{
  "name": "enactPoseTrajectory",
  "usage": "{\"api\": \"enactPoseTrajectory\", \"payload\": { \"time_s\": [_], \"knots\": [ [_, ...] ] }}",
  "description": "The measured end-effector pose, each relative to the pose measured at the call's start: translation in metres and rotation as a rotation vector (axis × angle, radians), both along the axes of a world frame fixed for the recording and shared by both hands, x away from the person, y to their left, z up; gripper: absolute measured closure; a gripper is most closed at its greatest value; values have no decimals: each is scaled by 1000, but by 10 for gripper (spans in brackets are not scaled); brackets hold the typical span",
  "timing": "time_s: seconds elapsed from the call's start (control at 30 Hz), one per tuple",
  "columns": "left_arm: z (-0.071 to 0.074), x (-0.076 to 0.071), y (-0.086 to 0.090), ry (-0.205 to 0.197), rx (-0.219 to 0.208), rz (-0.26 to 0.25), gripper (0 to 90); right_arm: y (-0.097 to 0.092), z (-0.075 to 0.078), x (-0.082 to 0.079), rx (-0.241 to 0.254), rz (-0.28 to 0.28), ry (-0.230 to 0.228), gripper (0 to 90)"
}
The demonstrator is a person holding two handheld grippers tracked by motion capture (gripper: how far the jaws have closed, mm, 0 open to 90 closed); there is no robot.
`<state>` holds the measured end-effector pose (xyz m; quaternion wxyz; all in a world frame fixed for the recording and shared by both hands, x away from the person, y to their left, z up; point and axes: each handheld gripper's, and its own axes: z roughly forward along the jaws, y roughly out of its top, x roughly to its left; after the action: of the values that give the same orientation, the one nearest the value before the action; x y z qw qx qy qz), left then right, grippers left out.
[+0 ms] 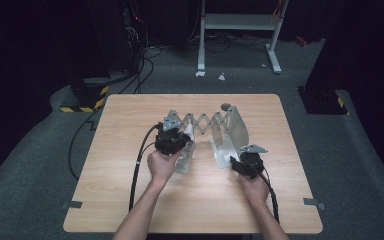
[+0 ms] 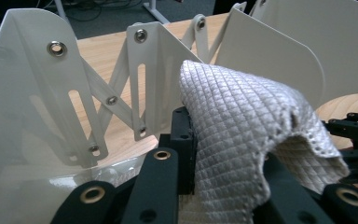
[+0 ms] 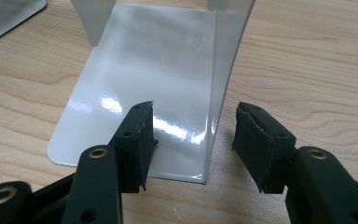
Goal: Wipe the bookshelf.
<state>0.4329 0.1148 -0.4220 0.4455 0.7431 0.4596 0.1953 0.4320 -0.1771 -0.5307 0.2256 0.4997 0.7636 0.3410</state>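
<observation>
— High view first: what sits on the wooden table [image 1: 130, 200]?
— A white expanding rack [image 1: 207, 122], stretched across the middle.
— And the grippers?
— The right gripper [image 3: 193, 135] has jaws spread apart, straddling the rack's upright end plate [image 3: 223, 70]. The left gripper [image 1: 172, 142] is clamped on a white quilted cloth [image 2: 242, 126], beside the rack's left end.

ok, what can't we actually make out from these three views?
- Left hand-held gripper, left gripper view: the white quilted cloth drapes over the jaws, hiding the pad contact and the cloth's lower end.
- High view: the cloth is too small to read its fold.
- Expandable metal rack, left gripper view: its far end is cut off by the frame's edge.
- Right hand-held gripper, right gripper view: the rack's upright plate runs past the top edge.
</observation>
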Motion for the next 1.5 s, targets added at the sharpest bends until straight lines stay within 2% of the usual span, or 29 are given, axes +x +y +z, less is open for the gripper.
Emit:
{"api": "enactPoseTrajectory", "payload": {
  "time_s": [0.1,0.27,0.5,0.63,0.83,1.03,1.17,1.27,1.37,1.5],
  "knots": [
    [-3,5,-1,14,5,9,809,0,0,0,0,1,0,473],
    [-13,8,-5,25,50,15,808,0,0,0,1,1,-1,473],
    [-32,11,-9,66,80,17,808,0,0,0,2,1,0,474],
    [-39,13,-11,75,92,17,808,0,0,0,2,2,0,474],
    [-57,16,-14,109,130,15,808,0,0,0,2,2,0,475],
    [-69,20,-14,141,136,19,809,0,0,0,3,2,0,474],
    [-66,19,-12,132,118,22,809,0,0,0,3,2,0,474],
    [-55,17,-7,115,70,29,809,0,0,0,3,2,0,474],
    [-40,14,-7,85,56,12,810,0,0,0,3,2,0,474],
    [-32,15,-3,70,35,11,811,0,0,0,3,2,0,474]
  ]
}}
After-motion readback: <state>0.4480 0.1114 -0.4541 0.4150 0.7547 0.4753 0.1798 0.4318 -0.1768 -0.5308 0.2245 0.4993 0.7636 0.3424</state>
